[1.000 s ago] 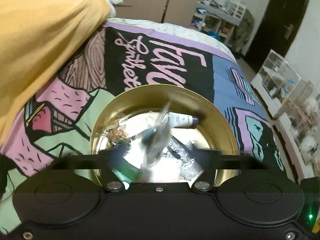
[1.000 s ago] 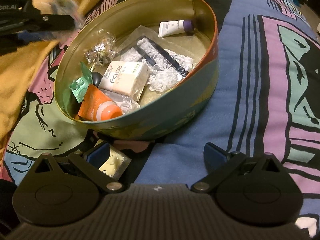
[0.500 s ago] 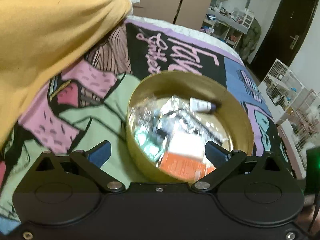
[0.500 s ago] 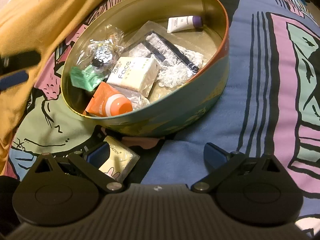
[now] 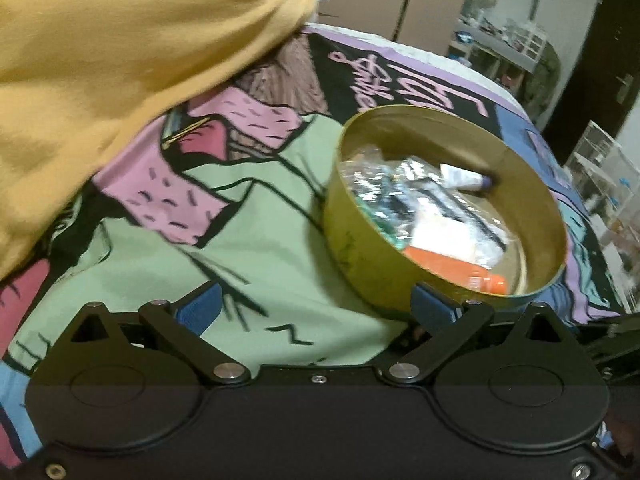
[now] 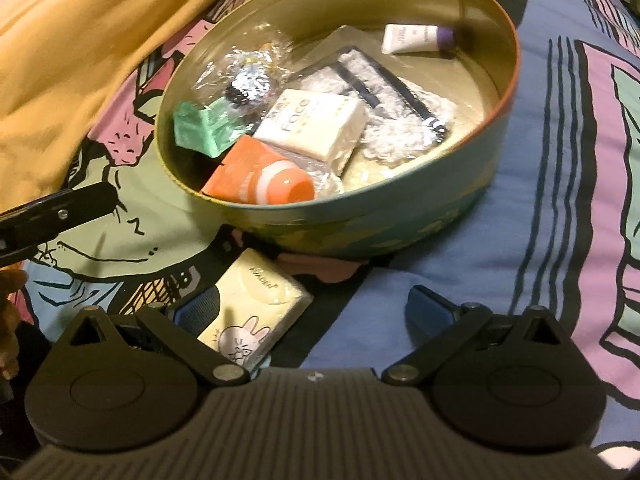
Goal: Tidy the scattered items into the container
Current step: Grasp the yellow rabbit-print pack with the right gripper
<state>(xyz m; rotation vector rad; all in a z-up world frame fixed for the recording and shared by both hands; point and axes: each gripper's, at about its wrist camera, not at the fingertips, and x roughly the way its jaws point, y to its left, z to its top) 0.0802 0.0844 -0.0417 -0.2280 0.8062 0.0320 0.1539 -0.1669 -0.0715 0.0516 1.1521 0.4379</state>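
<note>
A round gold tin (image 6: pixel 460 184) (image 5: pixel 360 248) sits on the patterned bedspread. Inside lie an orange tube (image 6: pixel 260 180) (image 5: pixel 452 266), a white "Face" box (image 6: pixel 316 128), a green packet (image 6: pixel 200 126), a crinkly clear wrapper (image 6: pixel 244 76), a lace item in plastic (image 6: pixel 392 100) and a small purple-capped tube (image 6: pixel 416 38) (image 5: pixel 464 176). A pale yellow tissue pack (image 6: pixel 256 308) with a rabbit drawing lies on the bed just in front of the tin, beside the left finger of my open right gripper (image 6: pixel 312 314). My left gripper (image 5: pixel 316 312) is open and empty, left of the tin; one of its arms (image 6: pixel 56 216) shows in the right wrist view.
A mustard-yellow blanket (image 5: pixel 120 60) (image 6: pixel 80 40) is heaped along the left side of the bed. Beyond the bed's far end are shelves, wire cages (image 5: pixel 600 168) and a dark door (image 5: pixel 600 60).
My left gripper let the crinkly wrapper go into the tin, opened, and drew back to the left and down. My right gripper moved closer over the tissue pack.
</note>
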